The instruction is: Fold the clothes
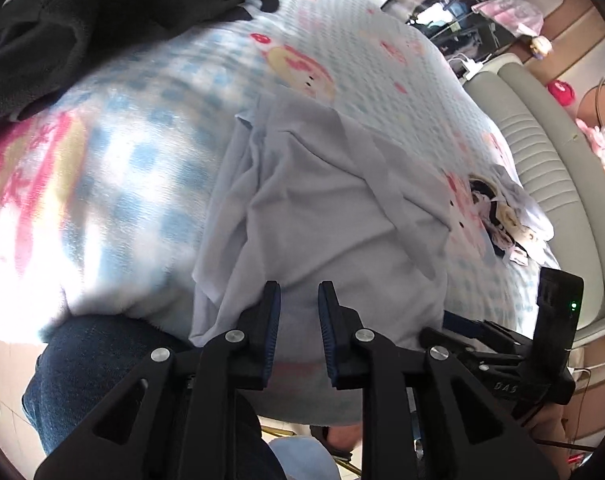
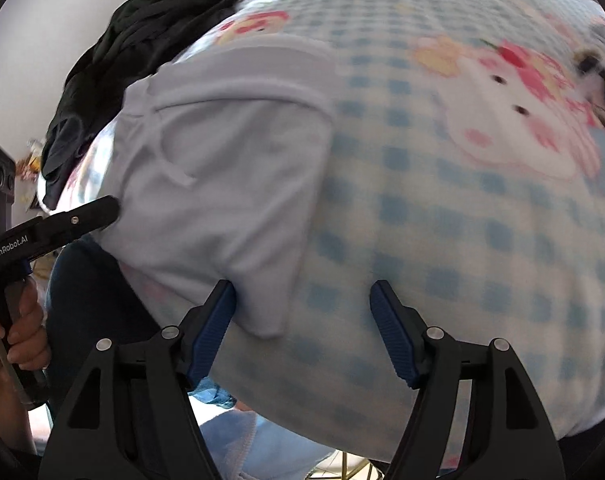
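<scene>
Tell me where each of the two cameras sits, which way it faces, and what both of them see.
Left wrist: on the left gripper, looking down along its fingers at the pale garment on the checked blanket; a jeans-clad leg shows below.
Right wrist: on the right gripper, looking down at the garment's corner; a hand holding the left gripper shows at left.
Shared: garment, blanket, dark clothes pile.

Sunlight washed over my blue-checked, cartoon-printed bed sheet (image 1: 150, 152), beside a ribbed grey padded headboard (image 1: 542, 168) and cluttered dark shelves (image 1: 462, 12).
</scene>
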A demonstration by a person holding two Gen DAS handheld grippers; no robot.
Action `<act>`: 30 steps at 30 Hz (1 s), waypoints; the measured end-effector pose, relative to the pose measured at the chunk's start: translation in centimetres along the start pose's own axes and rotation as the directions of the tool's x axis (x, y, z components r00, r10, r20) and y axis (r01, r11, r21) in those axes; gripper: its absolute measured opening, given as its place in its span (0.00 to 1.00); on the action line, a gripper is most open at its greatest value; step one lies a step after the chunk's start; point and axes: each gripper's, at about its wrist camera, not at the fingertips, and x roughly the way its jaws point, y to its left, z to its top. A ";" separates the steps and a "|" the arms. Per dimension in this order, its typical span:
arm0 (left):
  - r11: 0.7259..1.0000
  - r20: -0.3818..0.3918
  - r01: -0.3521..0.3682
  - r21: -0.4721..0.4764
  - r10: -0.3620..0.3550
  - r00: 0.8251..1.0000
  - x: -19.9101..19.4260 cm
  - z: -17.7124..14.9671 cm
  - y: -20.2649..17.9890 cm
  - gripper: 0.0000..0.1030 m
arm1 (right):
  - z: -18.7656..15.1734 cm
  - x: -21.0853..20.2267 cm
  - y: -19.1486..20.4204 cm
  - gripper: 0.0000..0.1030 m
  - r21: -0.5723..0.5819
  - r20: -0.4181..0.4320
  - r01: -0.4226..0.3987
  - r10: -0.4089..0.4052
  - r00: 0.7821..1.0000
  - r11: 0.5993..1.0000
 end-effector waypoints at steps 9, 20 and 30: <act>0.999 0.006 0.021 -0.029 -0.021 1.000 0.1 -0.2 0.5 0.20 | -0.1 -2.4 -1.0 0.66 0.056 0.066 -0.003 -0.001 0.998 0.998; 0.994 0.057 0.064 -0.090 -0.059 0.997 -1.3 -0.1 1.5 0.20 | 1.8 0.4 -1.5 0.67 0.082 0.032 0.047 -0.050 0.998 0.996; 1.000 0.070 -0.014 0.000 0.014 0.997 -1.9 3.0 1.8 0.33 | 4.0 -0.3 -0.1 0.71 0.010 0.077 -0.058 0.057 0.995 0.998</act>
